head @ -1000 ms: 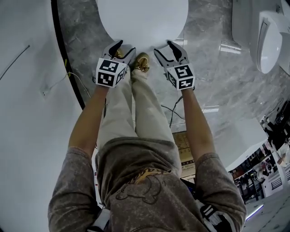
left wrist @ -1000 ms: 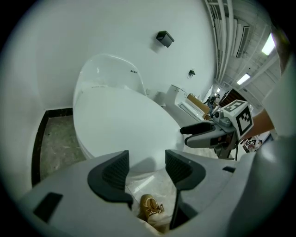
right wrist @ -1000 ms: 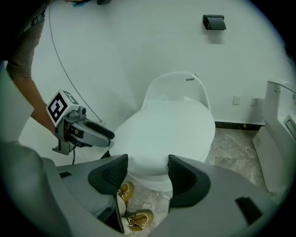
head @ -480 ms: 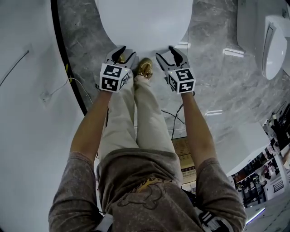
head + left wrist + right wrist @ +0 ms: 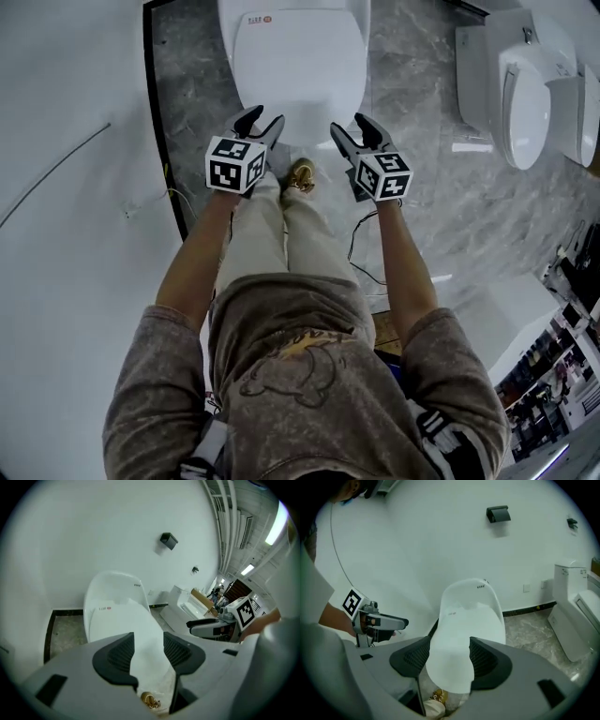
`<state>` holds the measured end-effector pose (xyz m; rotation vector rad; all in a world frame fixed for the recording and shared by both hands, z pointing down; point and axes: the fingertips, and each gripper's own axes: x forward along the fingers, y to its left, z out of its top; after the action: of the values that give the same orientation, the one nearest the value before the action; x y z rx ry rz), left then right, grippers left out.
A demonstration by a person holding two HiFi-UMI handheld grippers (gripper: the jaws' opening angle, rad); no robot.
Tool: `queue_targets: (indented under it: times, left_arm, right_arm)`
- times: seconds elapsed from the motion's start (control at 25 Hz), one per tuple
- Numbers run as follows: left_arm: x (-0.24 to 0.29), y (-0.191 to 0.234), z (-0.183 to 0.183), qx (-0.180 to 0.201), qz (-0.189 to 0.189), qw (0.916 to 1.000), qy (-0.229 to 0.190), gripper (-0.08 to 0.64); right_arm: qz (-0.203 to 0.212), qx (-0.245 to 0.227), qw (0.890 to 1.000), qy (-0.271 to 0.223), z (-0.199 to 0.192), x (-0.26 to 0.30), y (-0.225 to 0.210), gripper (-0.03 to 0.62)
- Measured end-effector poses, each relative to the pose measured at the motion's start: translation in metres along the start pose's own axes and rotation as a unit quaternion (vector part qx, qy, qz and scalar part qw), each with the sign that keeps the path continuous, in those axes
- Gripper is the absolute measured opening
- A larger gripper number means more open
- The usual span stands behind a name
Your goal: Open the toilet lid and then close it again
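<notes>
The grey marble floor carries the white toilet at its far edge, against the wall. Its lid is down, flat on the bowl. The lid's long axis runs straight away from you, with the hinge at the far end and the rounded front rim nearest you.

You hold both tongs above and short of that front rim, angled down toward it and touching nothing. The left gripper sits off the rim's left side. Its jaws have just been closing a little but are apart, with nothing between them. The right gripper sits off the rim's right side, jaws wide and empty. Neither of the 2 looks clearly nearer. To lift the lid, I judge you would go down and forward to catch under that front rim.
</notes>
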<state>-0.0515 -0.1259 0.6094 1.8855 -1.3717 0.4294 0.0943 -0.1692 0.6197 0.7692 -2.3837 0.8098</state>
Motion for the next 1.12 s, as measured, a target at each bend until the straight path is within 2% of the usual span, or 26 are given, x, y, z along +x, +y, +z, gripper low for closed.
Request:
queue_targets:
  times: [0.12, 0.28, 0.52, 0.6, 0.68, 0.8, 0.88, 0.96, 1.12]
  left_arm:
    - [-0.053, -0.022, 0.062, 0.016, 0.004, 0.9989, -0.044, 0.193]
    - [-0.124, -0.053, 0.136, 0.044, -0.004, 0.9934, -0.106, 0.193]
    - [-0.220, -0.090, 0.204, 0.098, -0.024, 0.9796, -0.174, 0.181]
    - [-0.249, -0.100, 0.212, 0.108, -0.032, 0.9746, -0.193, 0.155]
    - [-0.273, -0.104, 0.211, 0.116, -0.040, 0.9716, -0.202, 0.133]
    - [-0.298, -0.105, 0.214, 0.127, -0.040, 0.9683, -0.211, 0.066]
    - [-0.299, -0.109, 0.221, 0.134, -0.037, 0.9660, -0.218, 0.026]
    - [-0.296, -0.111, 0.227, 0.139, -0.034, 0.9630, -0.229, 0.009]
    - [-0.289, -0.101, 0.231, 0.140, -0.026, 0.9571, -0.253, 0.009]
  right_arm:
    - [0.004, -0.002, 0.999, -0.036, 0.060, -0.039, 0.029, 0.281]
    - [0.009, -0.026, 0.996, -0.085, 0.136, -0.089, 0.072, 0.281]
    - [0.044, -0.097, 0.985, -0.138, 0.208, -0.154, 0.152, 0.279]
    - [0.048, -0.123, 0.978, -0.162, 0.218, -0.178, 0.178, 0.253]
    - [0.047, -0.138, 0.971, -0.192, 0.223, -0.200, 0.201, 0.152]
    - [0.048, -0.132, 0.964, -0.227, 0.234, -0.222, 0.222, 0.095]
    - [0.038, -0.129, 0.961, -0.243, 0.243, -0.229, 0.218, 0.051]
    - [0.019, -0.127, 0.958, -0.257, 0.248, -0.233, 0.208, 0.029]
    - [-0.014, -0.131, 0.951, -0.279, 0.249, -0.226, 0.199, 0.028]
